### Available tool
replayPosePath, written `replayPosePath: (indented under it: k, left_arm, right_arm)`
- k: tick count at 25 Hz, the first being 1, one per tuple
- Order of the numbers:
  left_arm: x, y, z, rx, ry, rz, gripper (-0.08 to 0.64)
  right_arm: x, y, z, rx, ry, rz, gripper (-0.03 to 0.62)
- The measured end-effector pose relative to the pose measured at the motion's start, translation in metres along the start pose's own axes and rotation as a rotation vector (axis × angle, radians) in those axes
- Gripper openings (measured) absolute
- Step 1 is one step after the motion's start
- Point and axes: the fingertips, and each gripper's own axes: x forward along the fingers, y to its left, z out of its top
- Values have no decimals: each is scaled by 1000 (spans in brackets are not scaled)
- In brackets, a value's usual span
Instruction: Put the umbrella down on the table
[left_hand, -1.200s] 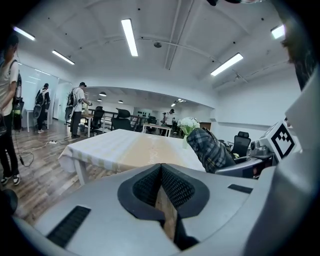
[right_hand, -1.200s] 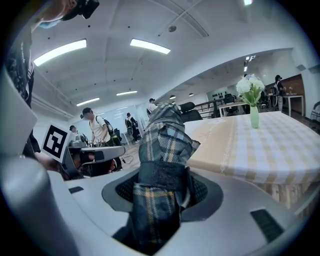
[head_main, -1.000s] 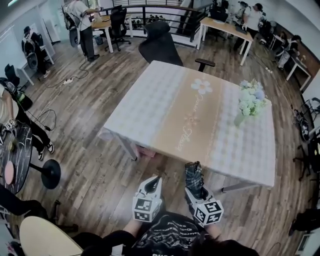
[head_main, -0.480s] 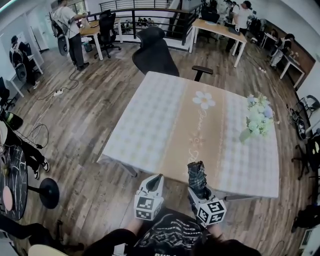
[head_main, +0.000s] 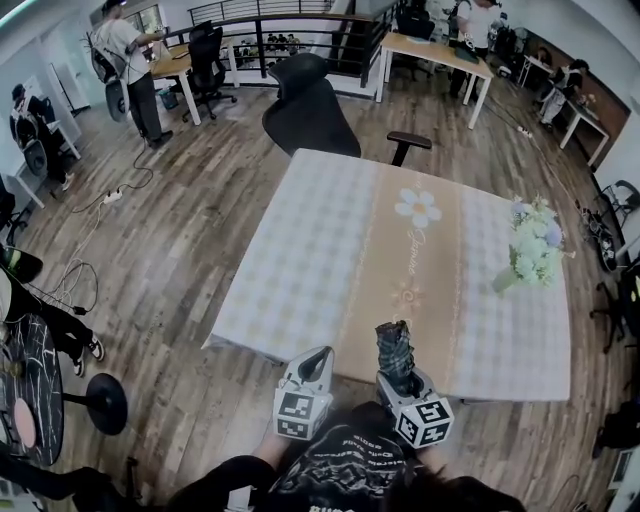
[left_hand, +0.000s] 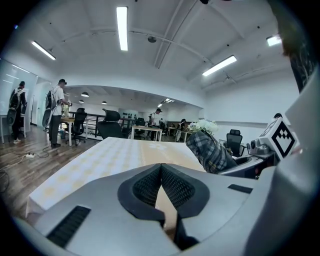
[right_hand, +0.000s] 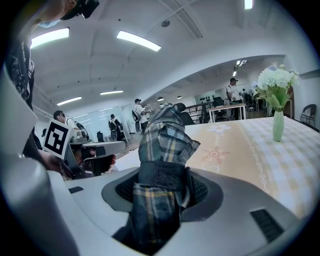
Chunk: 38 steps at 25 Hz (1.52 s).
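Observation:
A folded dark plaid umbrella (head_main: 394, 350) sticks forward out of my right gripper (head_main: 398, 378), whose jaws are shut on its strapped middle (right_hand: 161, 180). Its tip hangs over the near edge of the table (head_main: 300, 270), which wears a checked cloth with a beige runner. My left gripper (head_main: 316, 358) is level with it on the left, just at the table's edge, shut with nothing between its pads (left_hand: 161, 169). In the left gripper view the umbrella (left_hand: 210, 150) shows to the right above the cloth.
A glass vase of pale flowers (head_main: 532, 248) stands near the table's right edge, also in the right gripper view as the vase (right_hand: 276, 102). A black office chair (head_main: 308, 105) sits at the far side. People and desks fill the room behind.
Both grippers and the view have moved forward toward the table. The umbrella's tip now reaches over the near edge. The jaws stand as before.

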Motion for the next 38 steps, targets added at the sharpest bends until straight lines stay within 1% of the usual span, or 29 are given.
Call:
replayPosePath:
  k: [5,9,13,17,20,24,27,31,35,38]
  left_arm:
    - [18,7,3,-9,2,5,20]
    - [37,14,3,-42,14,29,20]
    - [48,19,21,-73,9,58,20]
    - [62,17,31,-83,12,60,20]
    - [70,14,31,-70,15,58,20]
    - [78,8,32,-57,24,51,20]
    - [79,9,34,-64,32,70,20]
    - [81,9,30,-66,48,81,20]
    - [85,5,31,-57,51,85,20]
    - [89,2,30,-48,60,91,20]
  right_arm:
    - [14,-16,10,3,4,-6,219]
    - [28,-33,18,-9,10,2,218]
    - [31,-47,39,-23,11,7,219]
    - [35,-71,64,-40,-5,-11,219]
    - [39,-92,80,-71,-13,-33,218]
    - [49,-127,100,-138,-5,-86,218]
    - [59,-151,113,-167,9,-113,218]
    - [71,-177,131,-232,42,-146,218]
    - [82,-203,144,-247,74,-161,219]
    - [95,-220,147,-245,96,-161,219]
